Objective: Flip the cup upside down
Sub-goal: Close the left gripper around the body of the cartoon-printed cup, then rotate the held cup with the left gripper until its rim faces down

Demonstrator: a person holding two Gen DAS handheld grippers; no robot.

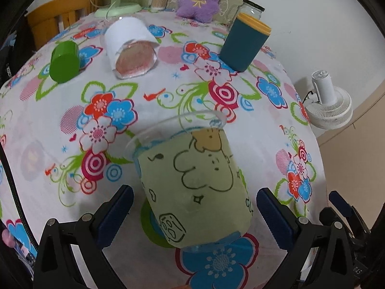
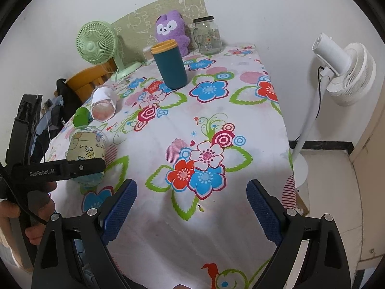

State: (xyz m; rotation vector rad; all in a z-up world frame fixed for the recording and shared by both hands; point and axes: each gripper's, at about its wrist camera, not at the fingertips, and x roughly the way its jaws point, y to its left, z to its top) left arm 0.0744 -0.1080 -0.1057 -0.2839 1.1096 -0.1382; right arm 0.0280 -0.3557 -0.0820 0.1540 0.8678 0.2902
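Left wrist view. The left gripper (image 1: pixel 195 207) is standing with its blue fingers (image 1: pixel 115 214) spread wide on either side of the cup (image 1: pixel 192 180), neither pad touching its wall. The cup, a clear plastic one with a pale green cartoon sleeve, is sitting upright on the floral tablecloth (image 1: pixel 149 89), directly ahead and between the fingers. Its long axis is running roughly vertical, appearing tilted probably from lens distortion, with the open rim uppermost and the base on the cloth.

Right wrist view. The right gripper (image 2: pixel 192 207) is hovering over bare cloth with its fingers likewise parted and holding nothing. The cup (image 2: pixel 85 149) is lying far to its left, partly hidden behind the left gripper (image 2: pixel 79 167), whose black arm is crossing in front of it. The left tool is therefore clearly the nearer one, already bracketing the cup for a side grasp across its width.
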